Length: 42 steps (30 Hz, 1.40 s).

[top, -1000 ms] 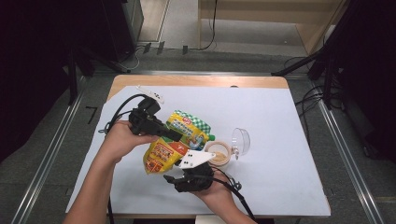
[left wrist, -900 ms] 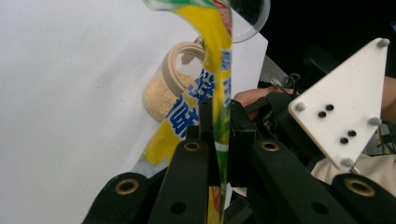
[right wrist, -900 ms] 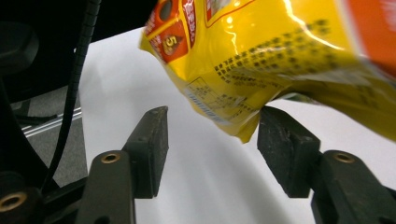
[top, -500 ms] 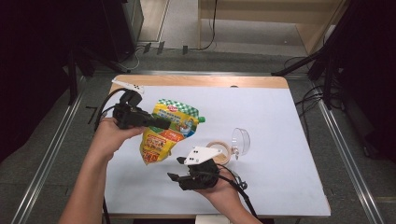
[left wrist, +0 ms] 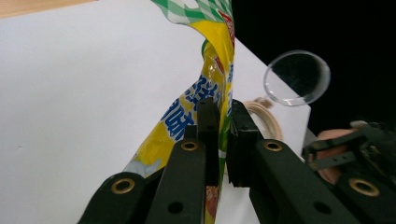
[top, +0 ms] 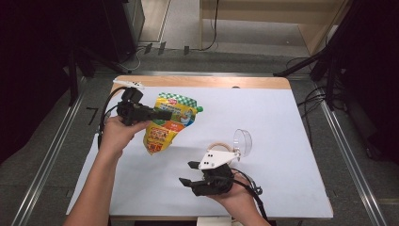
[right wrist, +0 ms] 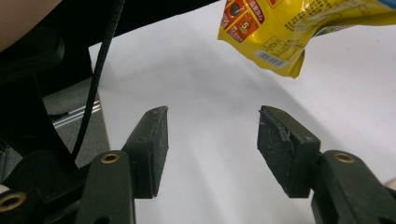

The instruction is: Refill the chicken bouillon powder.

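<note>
1. Since the earlier frames, the left gripper [top: 162,114] has carried the yellow plastic food pouch with a green-checked top [top: 167,123] up and toward the far left part of the desk, away from the right gripper [top: 190,173].
2. Its jaws are pressed together on the pouch, pinching its thin edge between the two black pads, as the left gripper view shows [left wrist: 223,135].
3. That pouch [left wrist: 205,84] hangs lifted above the white-covered desk [top: 282,117], its lower end tilted down toward the near side.
4. From the right gripper view, the bottom corner of the pouch [right wrist: 299,32], with a barcode on it, floats above the white surface, well apart from the jaws.
5. Jaws of the right gripper [right wrist: 212,140] are spread wide with nothing between them.
6. It rests low over the near middle of the desk, held in the person's right hand [top: 235,197].
7. Just beyond the right gripper lies a round beige ring-shaped base [top: 219,146] with a clear round plastic lid [top: 242,140] standing beside it; whether the two touch cannot be told.
</note>
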Each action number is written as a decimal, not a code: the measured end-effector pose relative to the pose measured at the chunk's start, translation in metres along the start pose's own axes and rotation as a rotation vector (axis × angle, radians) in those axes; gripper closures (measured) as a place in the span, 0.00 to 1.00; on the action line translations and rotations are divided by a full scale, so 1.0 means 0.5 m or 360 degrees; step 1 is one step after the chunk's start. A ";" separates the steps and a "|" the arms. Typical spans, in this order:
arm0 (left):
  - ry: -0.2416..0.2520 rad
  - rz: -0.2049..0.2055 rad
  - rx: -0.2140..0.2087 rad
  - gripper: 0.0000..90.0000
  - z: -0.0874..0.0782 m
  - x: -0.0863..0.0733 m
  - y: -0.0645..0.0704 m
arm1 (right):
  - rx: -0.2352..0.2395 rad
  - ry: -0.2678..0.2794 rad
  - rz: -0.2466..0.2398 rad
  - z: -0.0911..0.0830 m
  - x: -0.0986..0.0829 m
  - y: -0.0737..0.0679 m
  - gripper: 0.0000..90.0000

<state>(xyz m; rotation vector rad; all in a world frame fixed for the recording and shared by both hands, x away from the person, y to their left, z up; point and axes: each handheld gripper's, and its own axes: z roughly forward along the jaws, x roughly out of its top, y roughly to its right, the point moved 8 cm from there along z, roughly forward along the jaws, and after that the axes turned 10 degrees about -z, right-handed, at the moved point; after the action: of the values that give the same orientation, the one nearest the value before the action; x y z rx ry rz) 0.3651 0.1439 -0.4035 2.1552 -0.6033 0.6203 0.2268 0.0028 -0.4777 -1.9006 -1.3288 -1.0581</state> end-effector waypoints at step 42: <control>0.0015 -0.0009 0.0049 0.86 0.011 -0.016 -0.045 | -0.0020 -0.0025 0.0019 0.003 -0.012 0.015 0.49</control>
<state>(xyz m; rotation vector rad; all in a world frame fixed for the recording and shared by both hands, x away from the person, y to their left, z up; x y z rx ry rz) 0.3737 0.1538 -0.4243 2.1811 -0.5859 0.6401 0.2334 -0.0015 -0.4837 -1.9280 -1.3206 -1.0499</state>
